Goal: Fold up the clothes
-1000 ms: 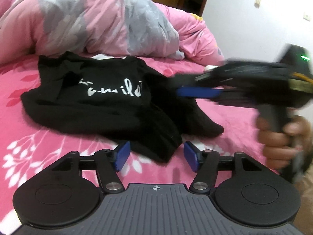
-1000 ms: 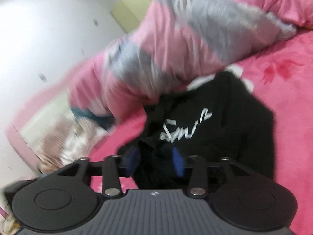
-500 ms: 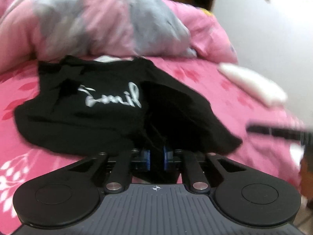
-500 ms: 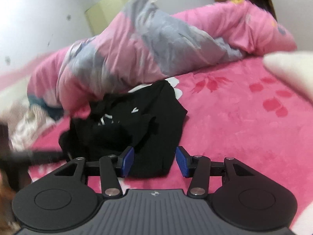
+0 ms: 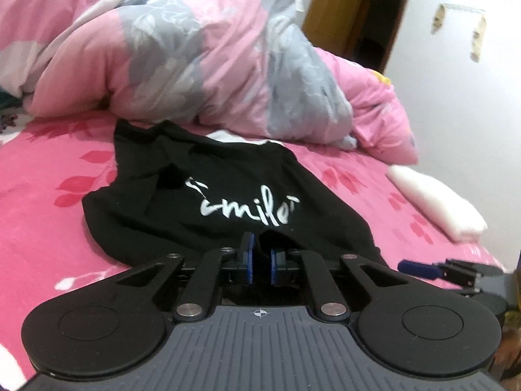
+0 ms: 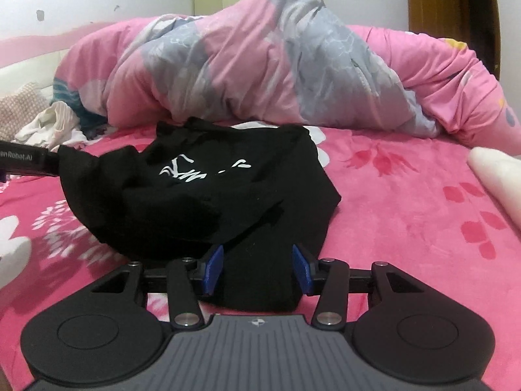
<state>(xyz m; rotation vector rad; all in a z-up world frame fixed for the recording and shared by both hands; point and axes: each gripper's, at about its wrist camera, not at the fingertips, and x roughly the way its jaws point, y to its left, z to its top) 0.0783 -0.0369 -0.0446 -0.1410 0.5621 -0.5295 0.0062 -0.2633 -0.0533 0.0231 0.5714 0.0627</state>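
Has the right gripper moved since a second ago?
Yes. In the left wrist view the right gripper has dropped from above the black T-shirt to low over the pink bedsheet, right of the shirt.

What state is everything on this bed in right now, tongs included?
Black T-shirt: crumpled, unfolded, one edge lifted.
Left gripper: shut on the T-shirt's near edge.
Right gripper: open, with black cloth lying between its fingers.
Pink and grey quilt: bunched in a heap behind the T-shirt.
White cloth: lying folded or rolled by the bed's edge.
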